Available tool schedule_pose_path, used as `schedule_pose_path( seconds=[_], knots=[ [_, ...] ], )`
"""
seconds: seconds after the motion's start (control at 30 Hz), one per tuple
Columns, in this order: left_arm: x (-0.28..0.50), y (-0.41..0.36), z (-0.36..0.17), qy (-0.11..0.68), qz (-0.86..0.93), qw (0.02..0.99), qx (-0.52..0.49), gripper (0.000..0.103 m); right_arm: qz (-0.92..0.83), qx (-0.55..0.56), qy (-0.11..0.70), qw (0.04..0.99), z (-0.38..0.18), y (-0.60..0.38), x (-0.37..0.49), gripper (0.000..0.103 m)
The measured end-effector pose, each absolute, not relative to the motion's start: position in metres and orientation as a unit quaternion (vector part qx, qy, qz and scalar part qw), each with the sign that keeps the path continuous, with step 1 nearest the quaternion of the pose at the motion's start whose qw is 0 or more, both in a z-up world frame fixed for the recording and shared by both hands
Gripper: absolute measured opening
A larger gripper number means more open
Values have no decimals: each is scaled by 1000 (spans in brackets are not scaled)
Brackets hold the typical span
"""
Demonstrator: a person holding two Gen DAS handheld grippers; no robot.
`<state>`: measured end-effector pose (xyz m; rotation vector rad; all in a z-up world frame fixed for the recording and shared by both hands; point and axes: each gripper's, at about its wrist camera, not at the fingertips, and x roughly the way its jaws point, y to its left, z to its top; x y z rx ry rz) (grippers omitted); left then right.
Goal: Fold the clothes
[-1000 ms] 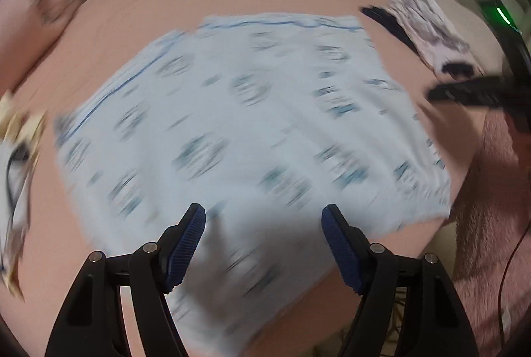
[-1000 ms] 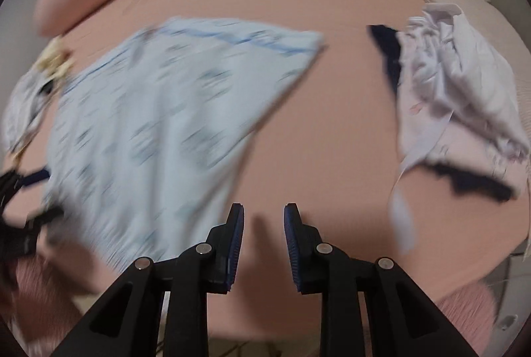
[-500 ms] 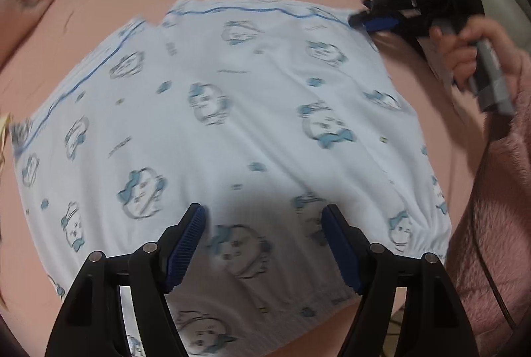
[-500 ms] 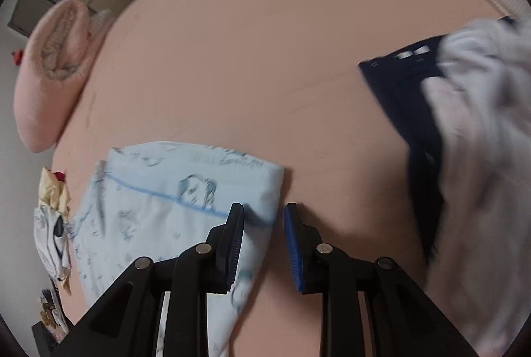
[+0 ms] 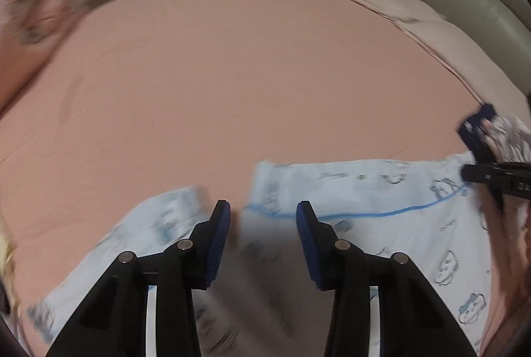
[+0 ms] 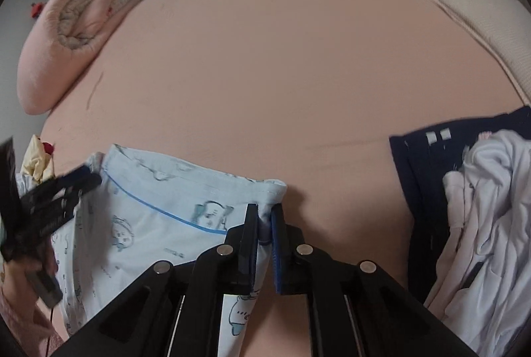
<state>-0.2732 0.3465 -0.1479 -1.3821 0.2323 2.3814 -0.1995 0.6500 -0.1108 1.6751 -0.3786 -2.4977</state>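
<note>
While half a second ago the right gripper (image 6: 264, 224) hovered at the corner of the pale blue cartoon-print cotton garment (image 6: 159, 217), its fingers now clamp that hem corner. The left gripper (image 5: 263, 219), fingers apart, has moved up over the garment's far left edge. Beyond lies bare peach bedsheet (image 6: 282, 65), with a crumpled white and navy clothes pile (image 6: 481, 224) well apart at right

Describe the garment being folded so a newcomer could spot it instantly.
On the big peach-covered bed, look to the near edge, left of the heap of white clothes and the navy garment. It is the pale blue garment pinched by the right hand-held gripper: the only one with cartoon prints and a blue piping line.
</note>
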Motion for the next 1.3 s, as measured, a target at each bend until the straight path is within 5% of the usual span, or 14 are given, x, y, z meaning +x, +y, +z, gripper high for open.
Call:
schedule_pose_path(
  seconds=[0.03, 0.1, 0.23, 0.57, 0.7, 0.83, 1.0, 1.13, 1.3],
  knots=[
    [-272, 352, -150, 96, 843, 198, -491, 37, -821, 554, -130, 55, -112, 652, -200, 7],
    [-265, 361, -154, 136, 841, 204, -482, 16, -819, 553, -142, 59, -112, 655, -200, 7],
    [-258, 366, -148, 154, 856, 196, -454, 11, -828, 545, -124, 50, -108, 652, -203, 8],
    [-280, 353, -156, 121, 860, 148, -472, 14, -830, 557, -32, -10, -121, 640, -225, 8],
    [-267, 342, -124, 84, 879, 166, -439, 22, -857, 509, -81, -19, -93, 655, -208, 8],
    [-266, 364, -150, 140, 851, 210, -461, 23, -851, 516, -63, 68, -88, 625, -195, 15],
    [-286, 376, -159, 151, 849, 162, -479, 25, -835, 543, 34, 80, -127, 582, -204, 8],
    [-240, 375, -122, 120, 851, 220, -462, 24, -855, 516, 47, 5, -98, 593, -200, 13],
    [-157, 366, -143, 145, 792, 256, -535, 25, -825, 551, -5, 125, -81, 557, -136, 15]
  ],
)
